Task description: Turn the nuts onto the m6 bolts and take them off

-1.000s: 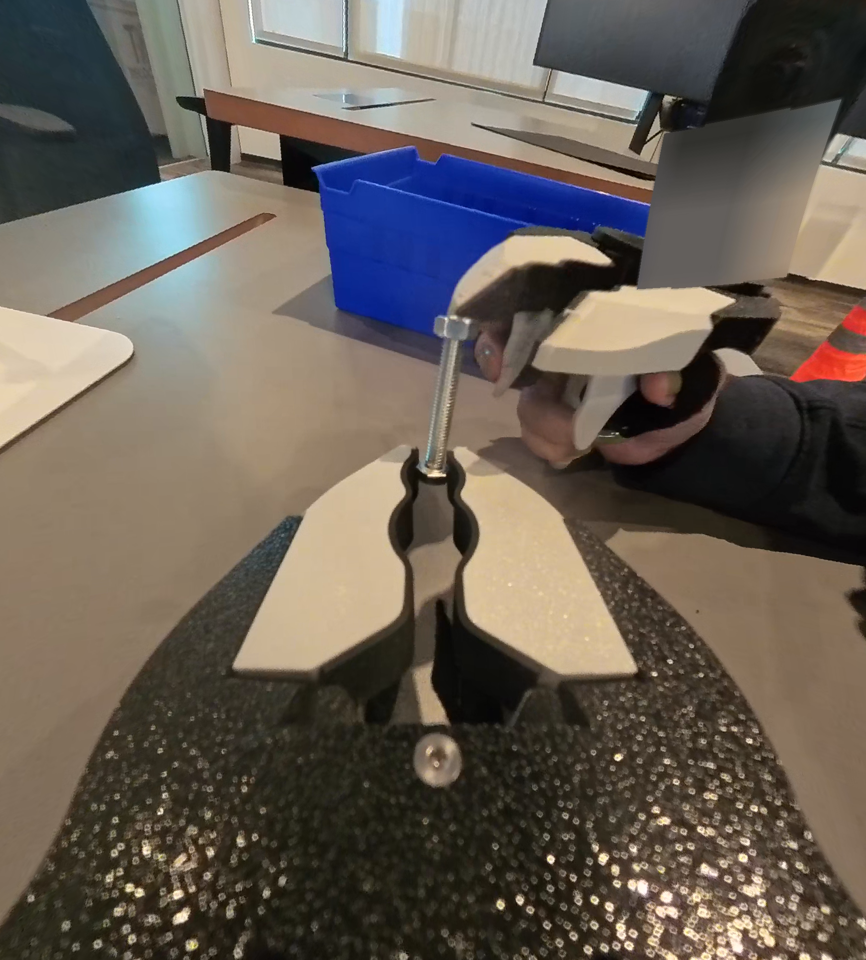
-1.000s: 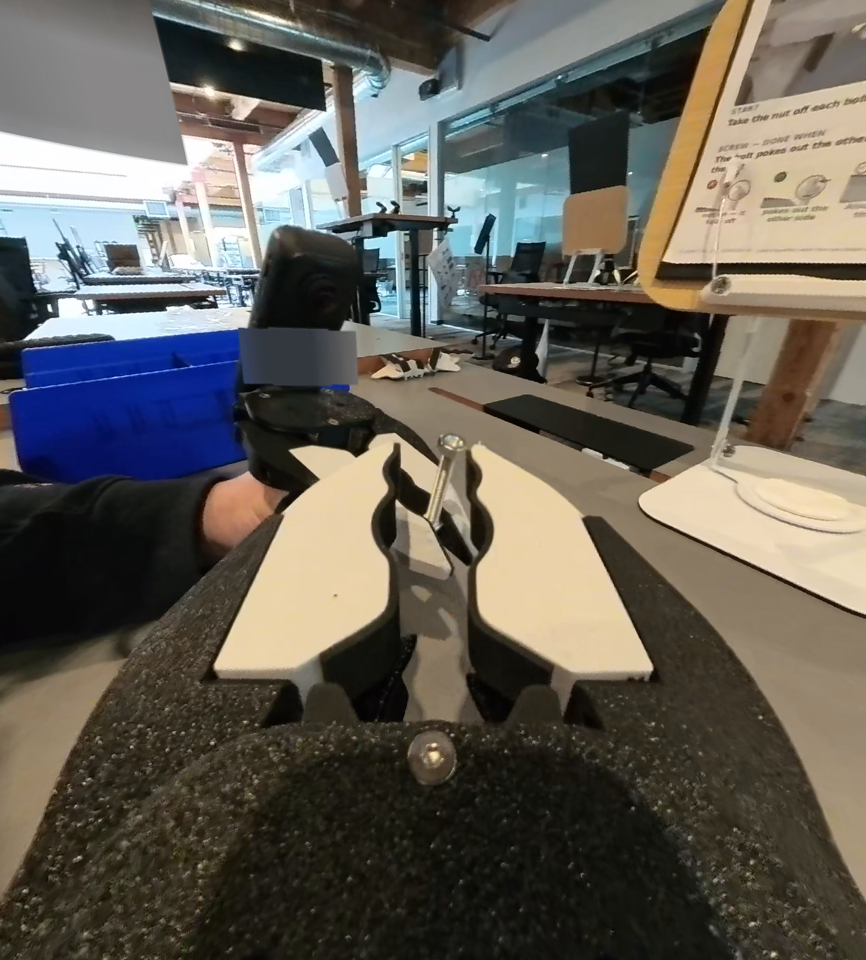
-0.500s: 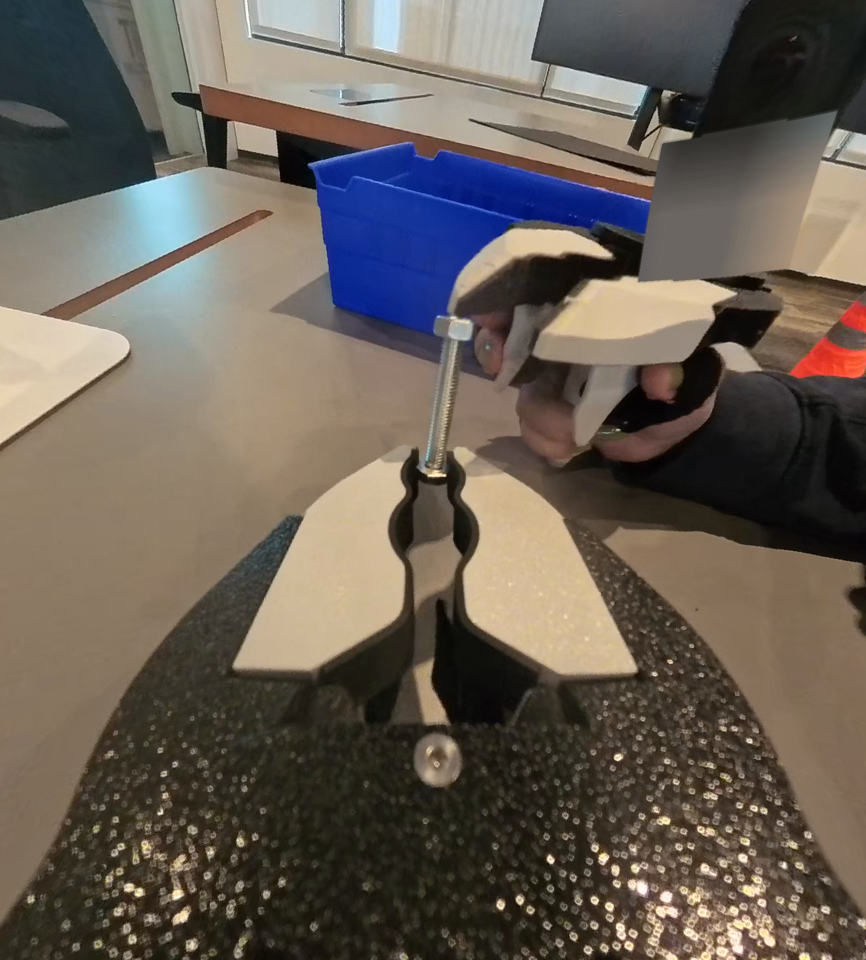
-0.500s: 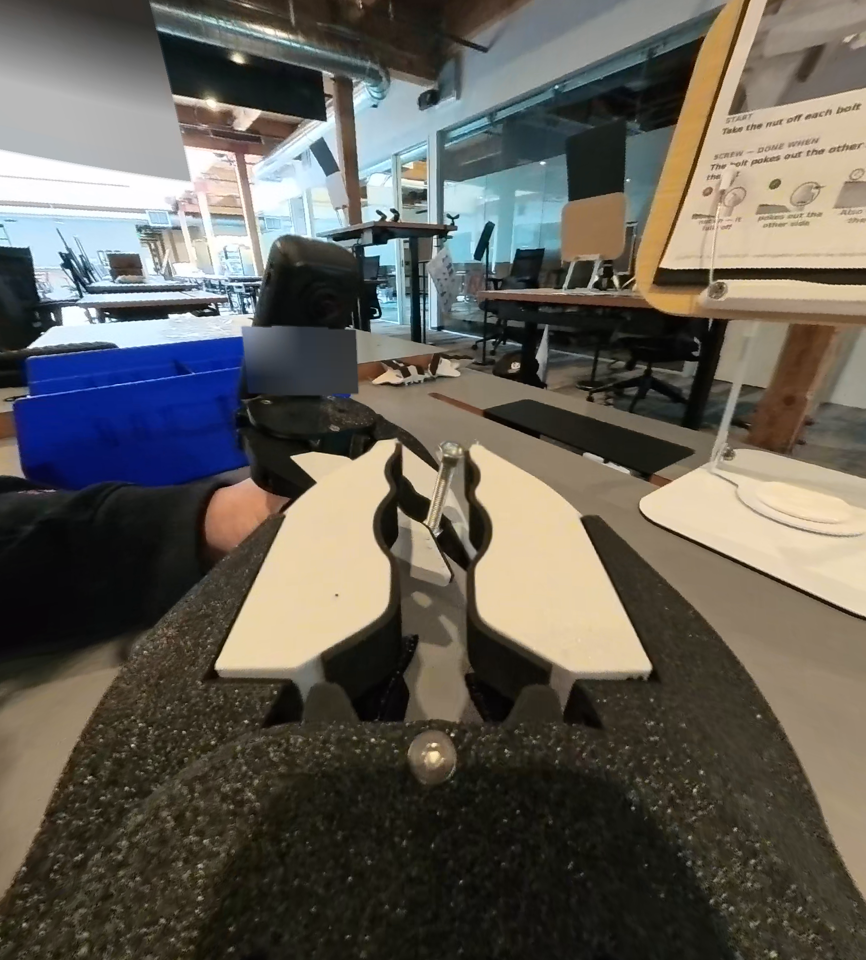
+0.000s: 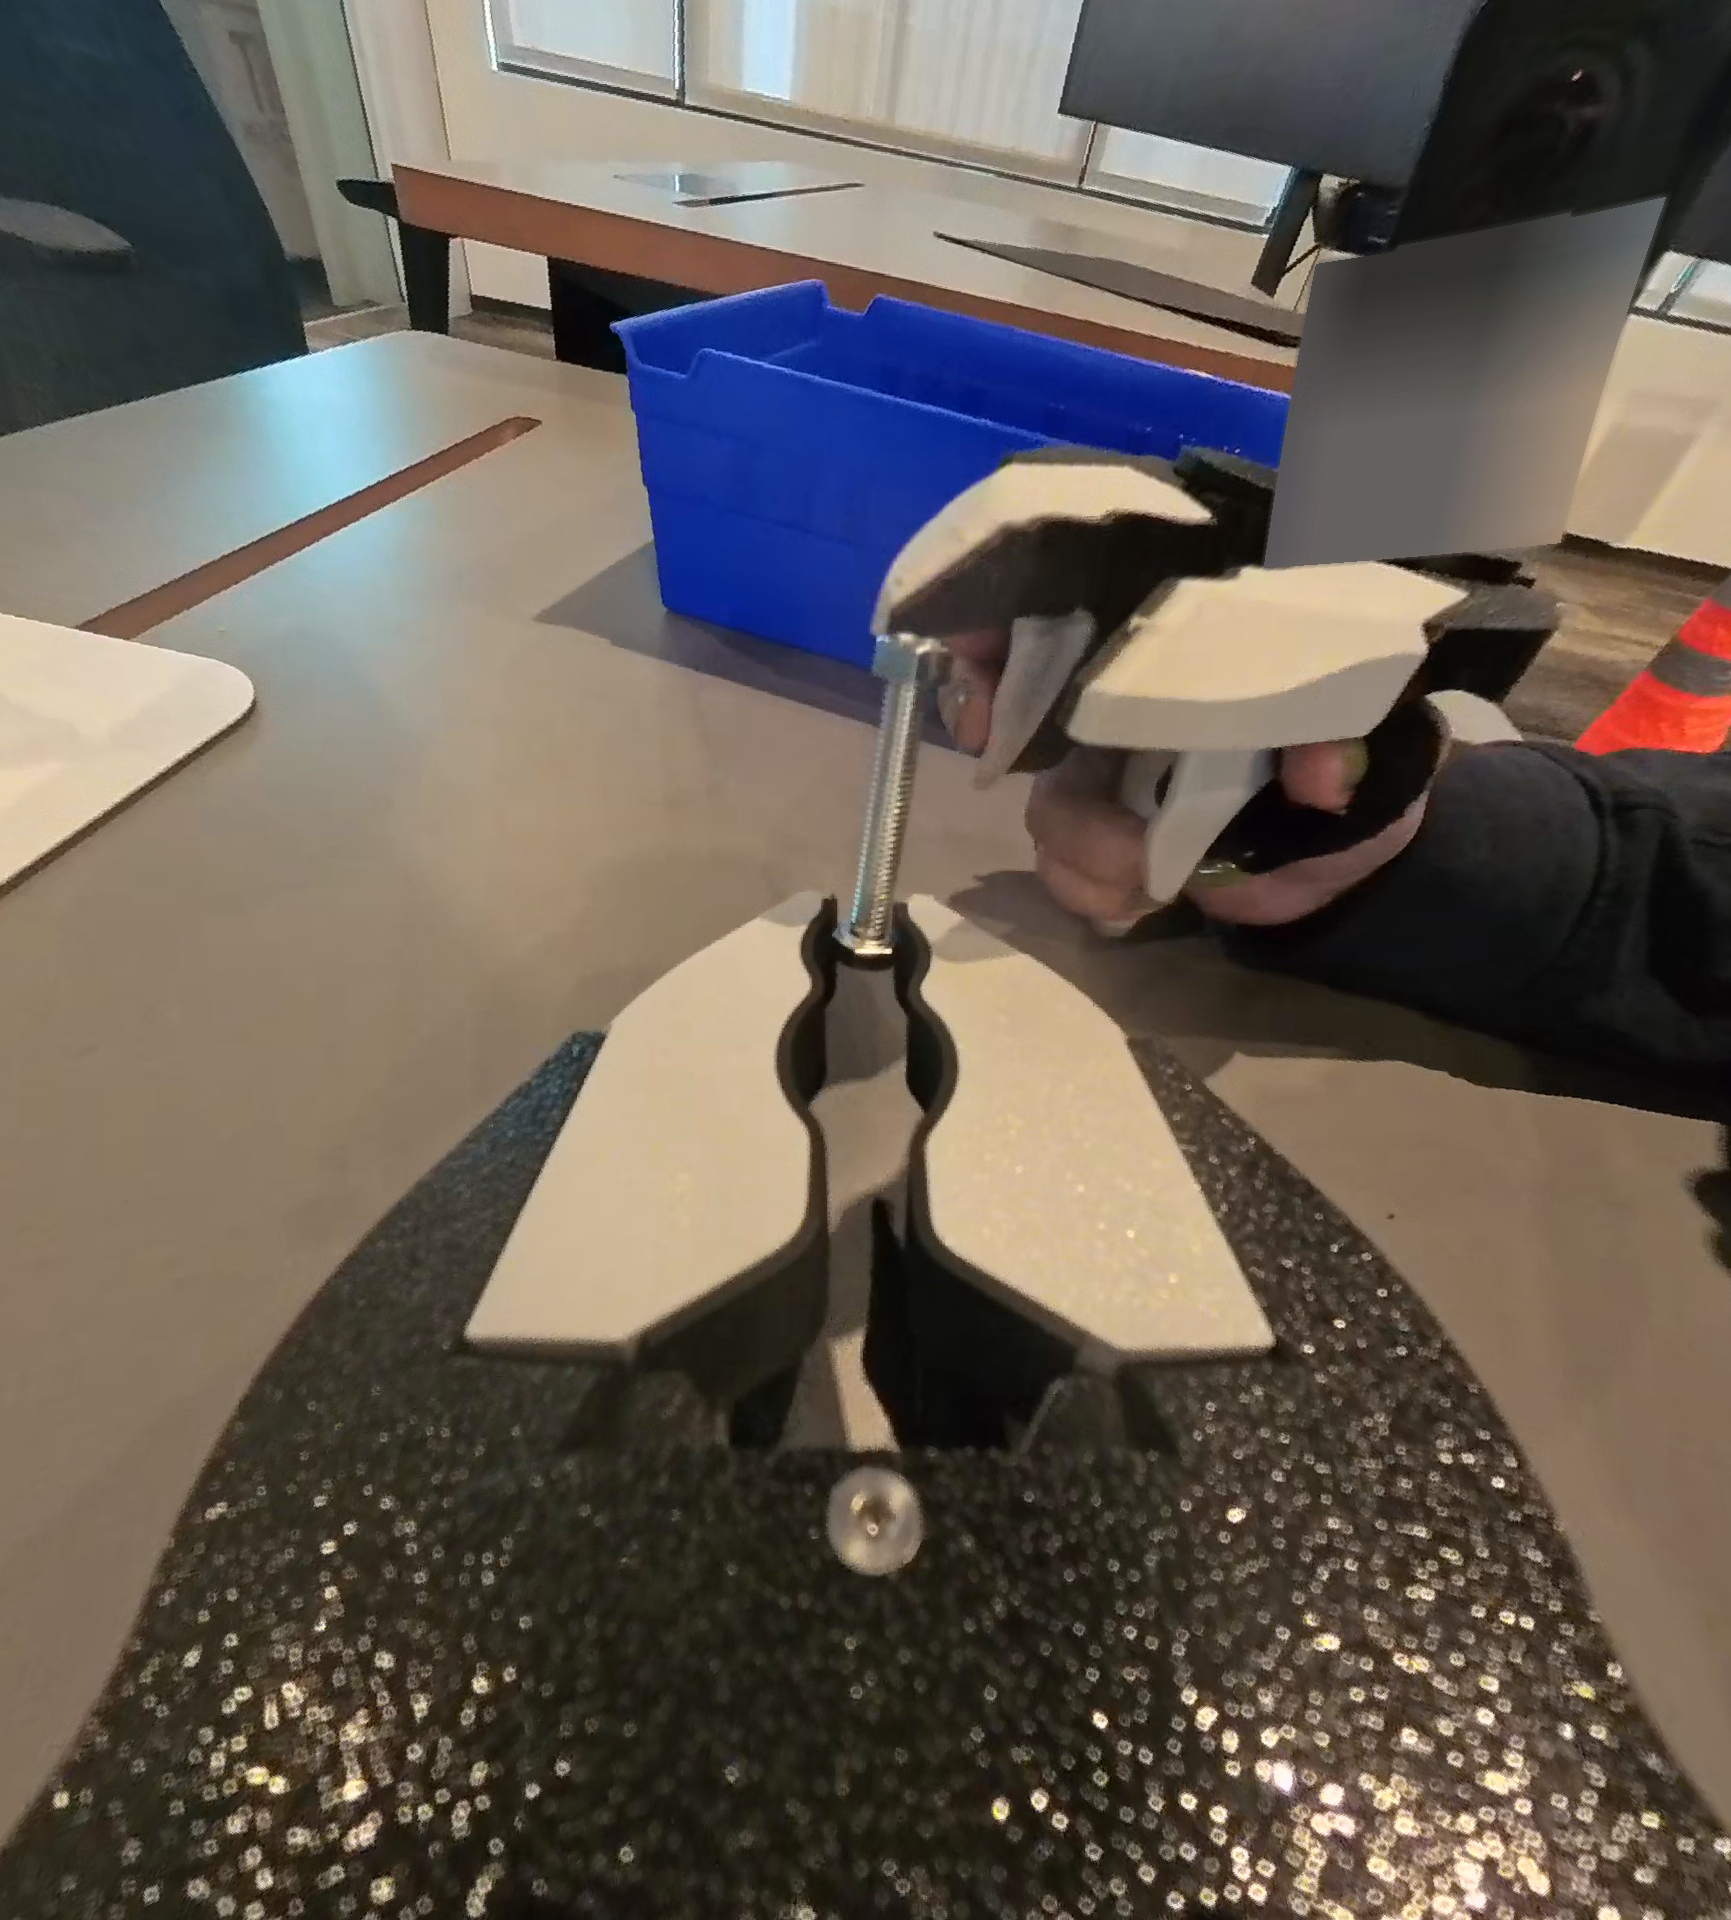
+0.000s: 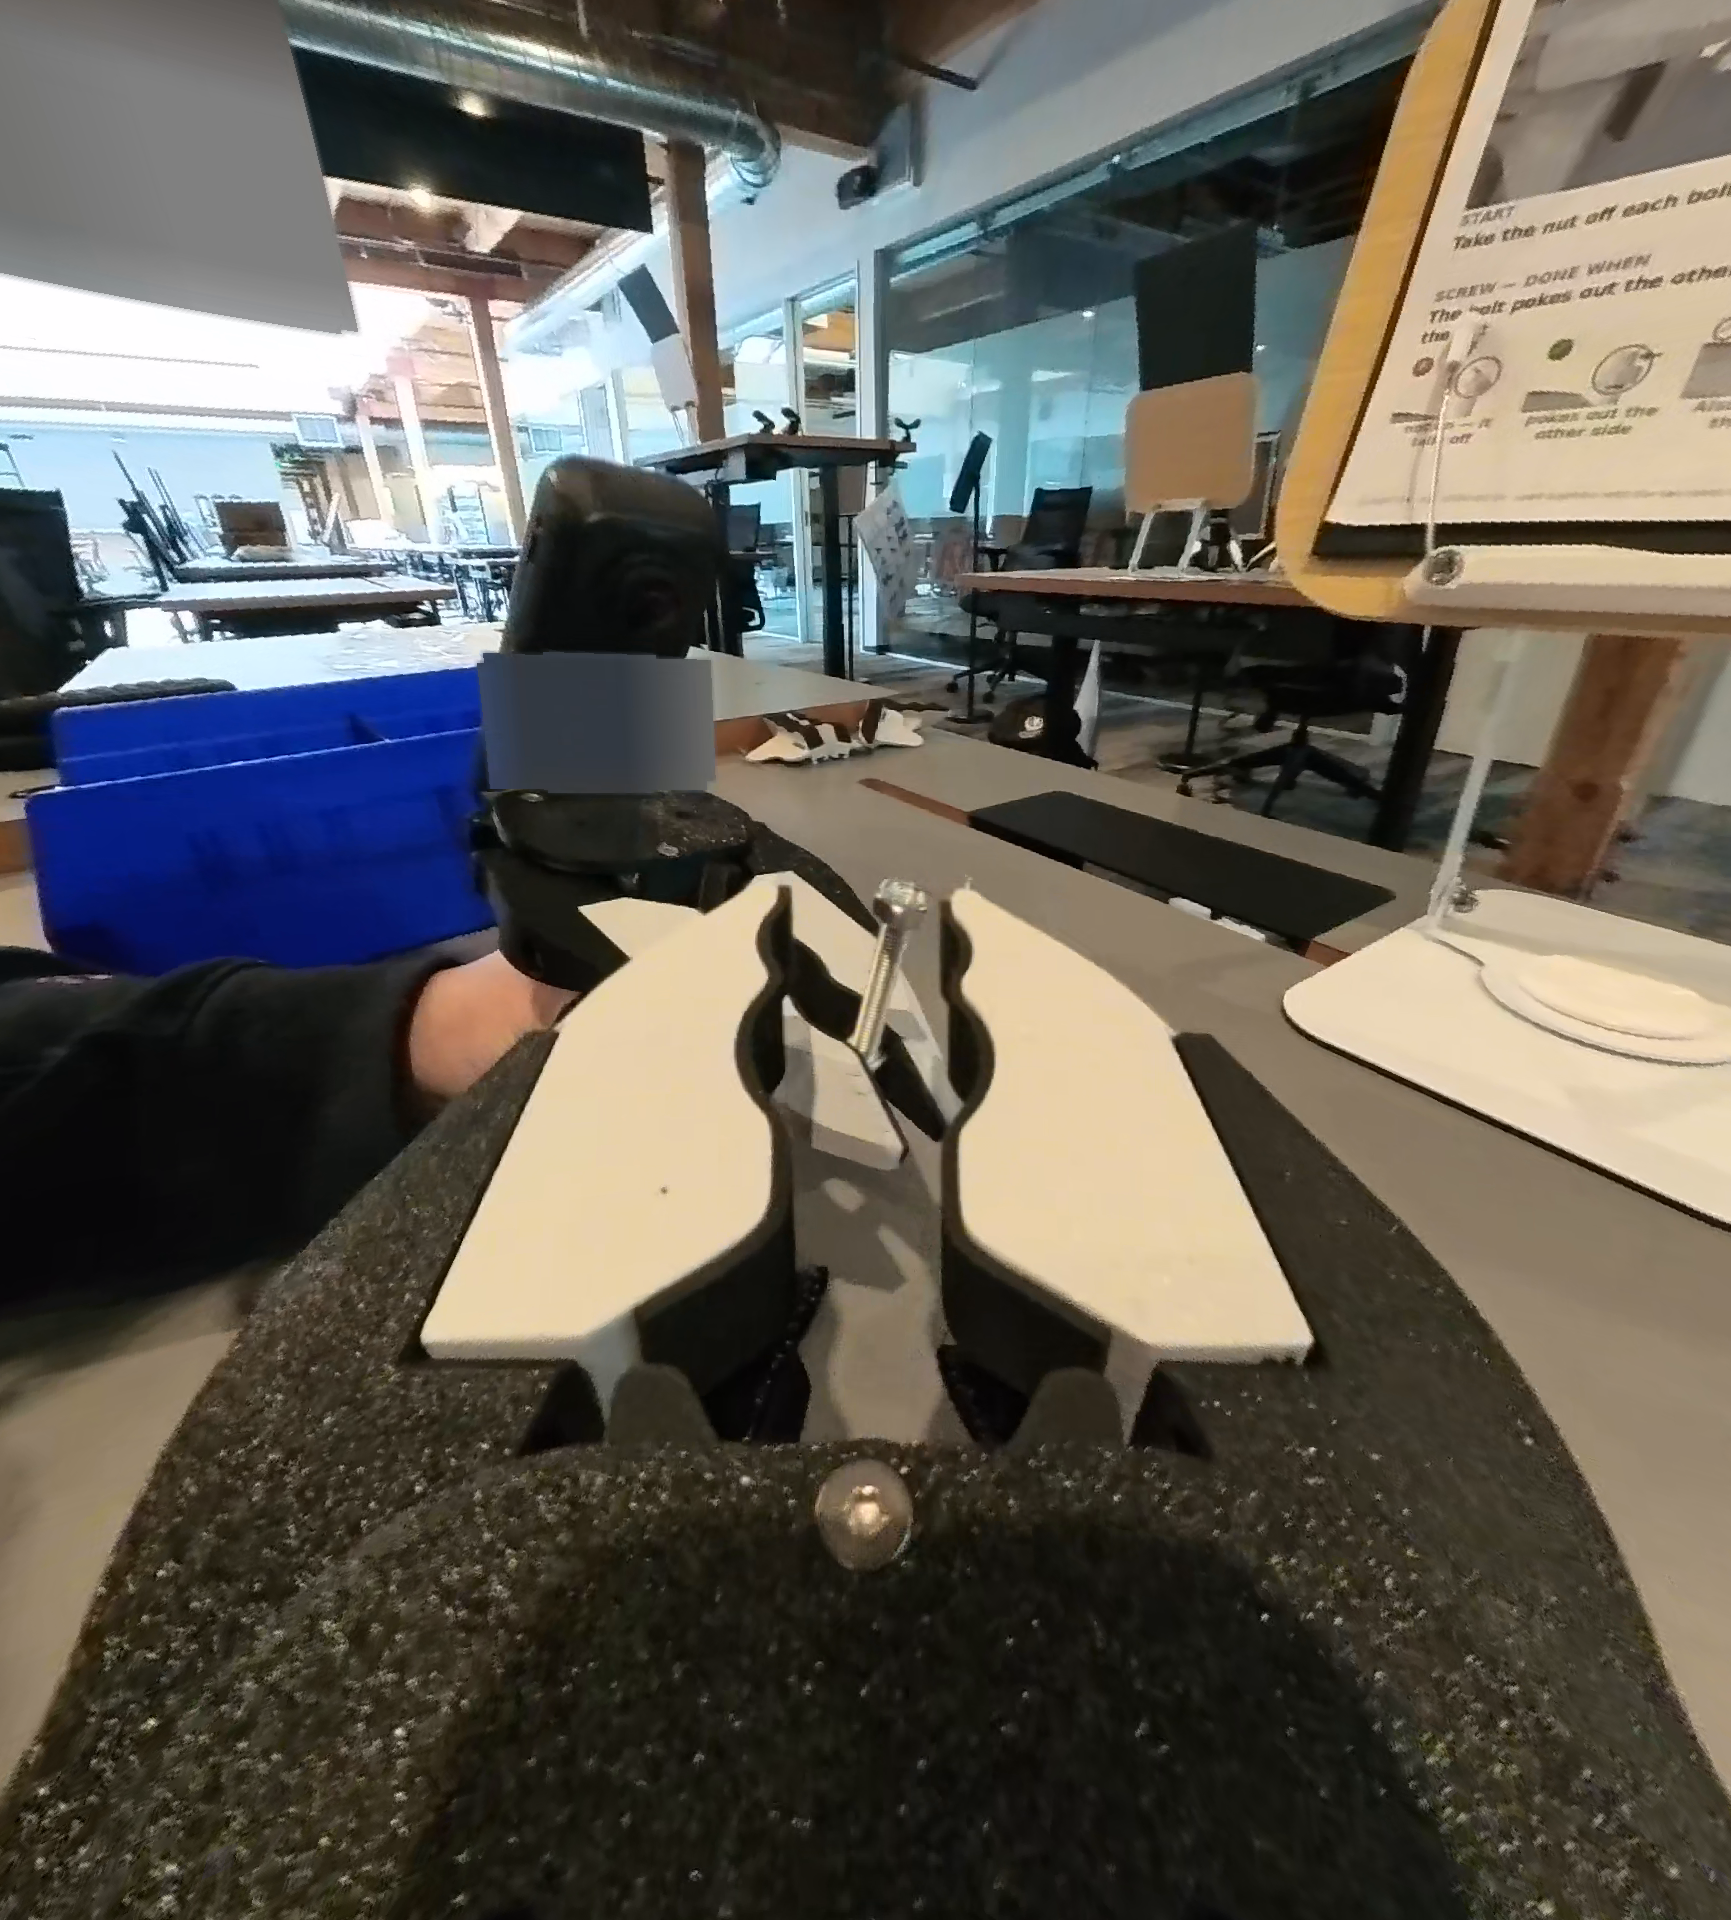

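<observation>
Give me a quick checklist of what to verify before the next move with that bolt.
1. Left gripper shut on the lower end of the bolt: ok.
2. Bolt near upright, leaning only slightly: ok.
3. Right gripper open, with the bolt's top between its fingertips: ok.
4. Right gripper gripping the top: not ok, there is a gap on either side.
5. Where the nut sits on the thread: cannot tell.
6. Blue bin stands apart, behind both grippers: ok.
</observation>
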`<state>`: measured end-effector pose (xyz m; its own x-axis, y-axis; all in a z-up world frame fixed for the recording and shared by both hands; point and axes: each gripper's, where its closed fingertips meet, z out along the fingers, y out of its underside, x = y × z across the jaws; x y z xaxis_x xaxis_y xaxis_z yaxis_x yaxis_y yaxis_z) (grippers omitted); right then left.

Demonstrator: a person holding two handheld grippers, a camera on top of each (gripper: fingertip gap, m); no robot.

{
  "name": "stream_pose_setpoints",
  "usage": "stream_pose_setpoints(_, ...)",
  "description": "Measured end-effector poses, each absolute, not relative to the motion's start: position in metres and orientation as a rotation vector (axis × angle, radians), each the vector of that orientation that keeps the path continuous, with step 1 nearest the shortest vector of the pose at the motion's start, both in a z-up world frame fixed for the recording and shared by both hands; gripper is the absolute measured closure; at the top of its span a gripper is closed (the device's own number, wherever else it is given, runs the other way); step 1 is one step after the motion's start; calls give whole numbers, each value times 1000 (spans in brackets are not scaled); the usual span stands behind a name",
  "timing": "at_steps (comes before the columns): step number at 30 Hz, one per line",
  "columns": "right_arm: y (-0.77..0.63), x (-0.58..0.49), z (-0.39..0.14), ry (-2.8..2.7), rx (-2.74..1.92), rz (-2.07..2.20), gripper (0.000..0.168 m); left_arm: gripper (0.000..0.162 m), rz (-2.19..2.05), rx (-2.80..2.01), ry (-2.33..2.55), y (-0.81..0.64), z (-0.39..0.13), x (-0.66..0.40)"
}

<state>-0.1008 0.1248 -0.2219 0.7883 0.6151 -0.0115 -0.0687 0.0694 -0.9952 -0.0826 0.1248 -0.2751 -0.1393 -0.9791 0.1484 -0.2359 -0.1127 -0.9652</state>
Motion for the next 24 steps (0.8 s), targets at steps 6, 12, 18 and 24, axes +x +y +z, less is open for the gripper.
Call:
stream_pose_setpoints(6, 118, -104, -219, -515, -1398, 605, 159, 152, -1314, -1402, 1430, 125, -275, -83)
stream_pose_setpoints(12, 124, -100, -221, -480, -1413, 539, 144, 152, -1310, -1402, 1437, 124, -275, -83)
stream_pose_setpoints(18, 117, -106, -220, -530, -1399, 615, 160, 152, -1314, -1403, 1434, 125, -275, -83)
stream_pose_setpoints(24, 124, -99, -219, -475, -1399, 537, 144, 152, -1313, -1402, 1437, 125, -275, -83)
